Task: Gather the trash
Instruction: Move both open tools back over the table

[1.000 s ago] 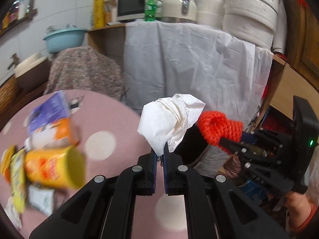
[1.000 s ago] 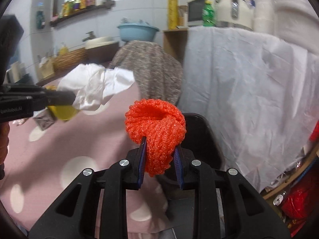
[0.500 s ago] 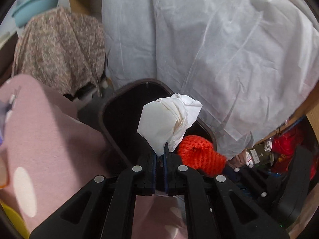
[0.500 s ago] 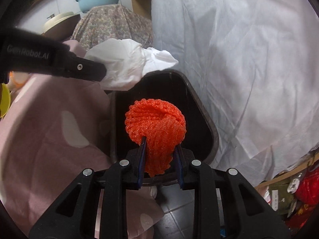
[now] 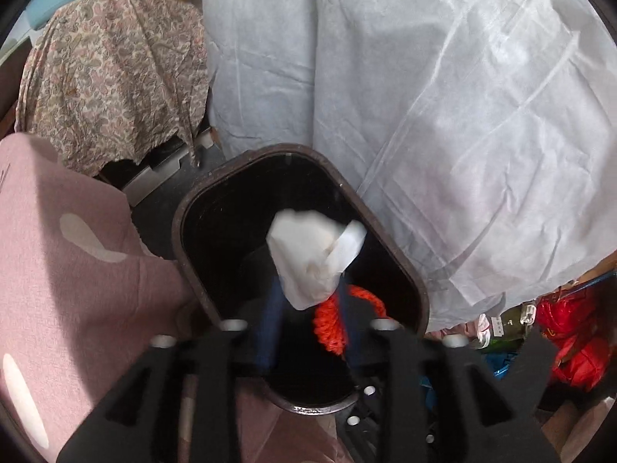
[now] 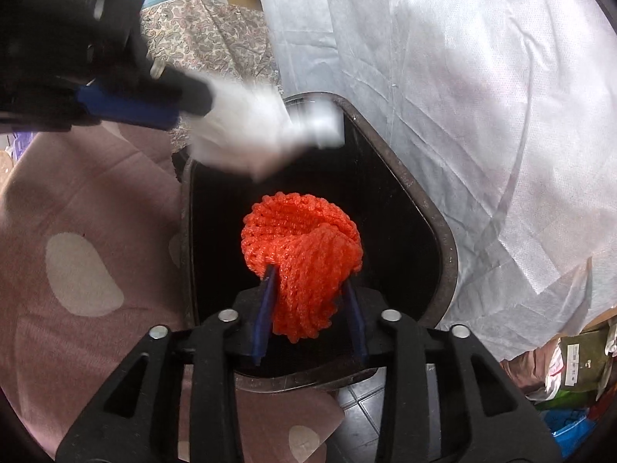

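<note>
The floor is grey tile, glimpsed just below the near rim of the black bin, which stands directly on it. Left of the bin a table under a pink cloth with pale spots reaches the bin's rim, its hem hanging against the bin's left side. Behind the bin and to its left, a low stand draped in a paisley cloth sits on the floor. Behind the bin and to its right, a white sheet hangs down to the floor. Right of the bin, red bags and packets are heaped at floor level.
</note>
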{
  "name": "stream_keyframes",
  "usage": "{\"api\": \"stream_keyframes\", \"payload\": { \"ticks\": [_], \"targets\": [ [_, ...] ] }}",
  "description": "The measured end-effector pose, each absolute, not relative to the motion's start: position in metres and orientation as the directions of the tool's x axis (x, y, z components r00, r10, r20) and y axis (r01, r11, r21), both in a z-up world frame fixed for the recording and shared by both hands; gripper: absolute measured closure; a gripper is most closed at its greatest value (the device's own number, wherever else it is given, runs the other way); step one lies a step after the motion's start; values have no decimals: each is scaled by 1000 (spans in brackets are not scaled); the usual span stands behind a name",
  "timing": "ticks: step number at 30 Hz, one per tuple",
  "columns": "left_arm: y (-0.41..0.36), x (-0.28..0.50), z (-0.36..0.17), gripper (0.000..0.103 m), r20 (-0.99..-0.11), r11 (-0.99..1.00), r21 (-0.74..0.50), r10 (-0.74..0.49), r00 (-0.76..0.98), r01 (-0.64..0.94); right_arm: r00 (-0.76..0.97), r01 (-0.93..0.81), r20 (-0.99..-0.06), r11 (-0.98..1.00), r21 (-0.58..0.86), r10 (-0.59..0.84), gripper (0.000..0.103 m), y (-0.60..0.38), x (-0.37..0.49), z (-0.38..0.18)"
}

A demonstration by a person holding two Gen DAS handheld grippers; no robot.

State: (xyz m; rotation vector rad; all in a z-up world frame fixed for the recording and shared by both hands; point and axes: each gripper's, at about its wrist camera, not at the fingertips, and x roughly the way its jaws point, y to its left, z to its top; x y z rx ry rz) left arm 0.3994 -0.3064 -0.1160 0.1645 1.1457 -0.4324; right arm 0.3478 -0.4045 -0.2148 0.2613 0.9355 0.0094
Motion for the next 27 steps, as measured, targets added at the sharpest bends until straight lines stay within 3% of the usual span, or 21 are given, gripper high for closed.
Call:
{"api": "stream_keyframes", "payload": {
  "ticks": [1, 2, 6, 8, 14, 20, 27],
  "targets": [
    [-305, 399, -114, 46, -901, 906, -89, -250, 354, 413, 598, 106, -793, 969, 222, 116, 55, -405, 347, -214],
    [-303, 397, -111, 43, -895, 908, -94, -257, 364, 409, 604, 106, -789, 970, 220, 114, 52, -405, 345, -214],
    [-289, 388, -95, 41, -875, 897, -163, -324, 361, 410, 620, 107, -778, 972, 208, 98, 41, -404, 334, -205],
    [-280, 379, -83, 34, -852, 889, -188, -359, 382, 418, 643, 100, -762, 977, 189, 81, 35, -401, 322, -194],
    [-245, 327, -47, 25, -779, 869, -162, -403, 481, 467, 716, 54, -695, 988, 147, 64, 22, -385, 279, -151],
    [-198, 263, -9, 13, -680, 868, -83, -409, 609, 490, 784, 4, -614, 988, 151, 91, 19, -366, 238, -105],
    [-124, 204, 15, 12, -592, 900, -39, -371, 715, 435, 819, -137, -543, 982, 128, 185, 19, -316, 208, -62]
  ]
}}
